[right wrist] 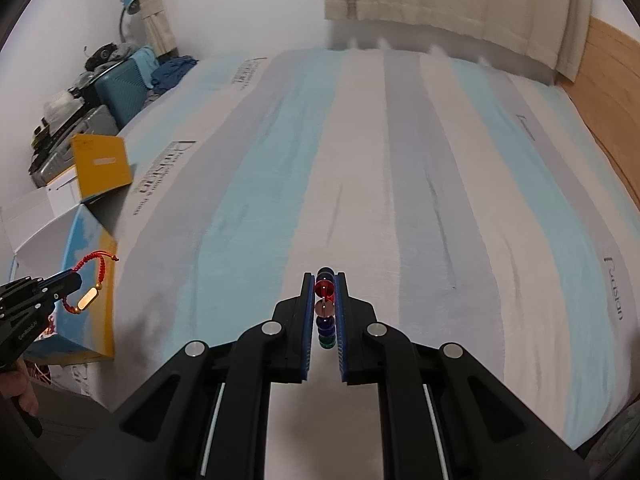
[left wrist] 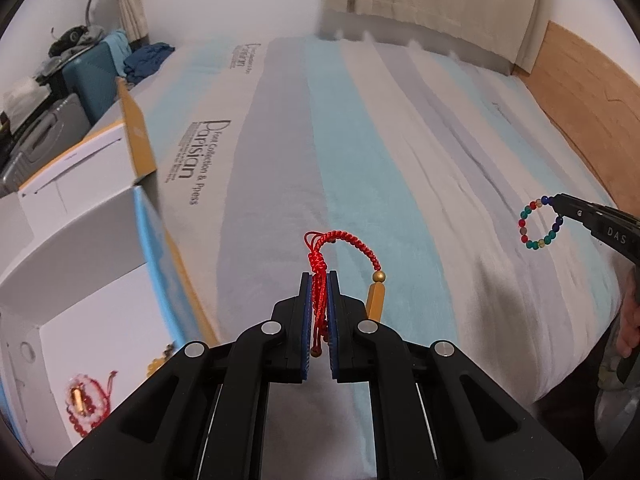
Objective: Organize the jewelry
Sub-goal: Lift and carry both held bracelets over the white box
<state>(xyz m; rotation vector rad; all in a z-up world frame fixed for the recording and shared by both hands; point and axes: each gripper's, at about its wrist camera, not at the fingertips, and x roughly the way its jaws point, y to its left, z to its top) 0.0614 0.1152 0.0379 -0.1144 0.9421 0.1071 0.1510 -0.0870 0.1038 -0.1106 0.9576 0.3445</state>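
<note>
My left gripper [left wrist: 319, 280] is shut on a red braided cord bracelet [left wrist: 344, 240] with a gold bar and bead, held above the striped bedsheet [left wrist: 400, 160]. From the right wrist view the same left gripper [right wrist: 76, 280] shows at the left edge, the red bracelet [right wrist: 92, 276] dangling over the box. My right gripper [right wrist: 324, 280] is shut on a bracelet of coloured glass beads [right wrist: 324, 300], its beads lined up between the pads. In the left wrist view that bead bracelet [left wrist: 540, 224] hangs as a ring from the right gripper [left wrist: 558, 202].
An open white box [left wrist: 80, 280] with blue-and-yellow outer walls sits at the bed's left edge; red bead jewelry [left wrist: 86, 404] lies inside. Its yellow flap [right wrist: 102, 168] stands up. Suitcases [right wrist: 120, 88] and clutter line the far left wall. A wooden headboard [left wrist: 580, 92] runs along the right.
</note>
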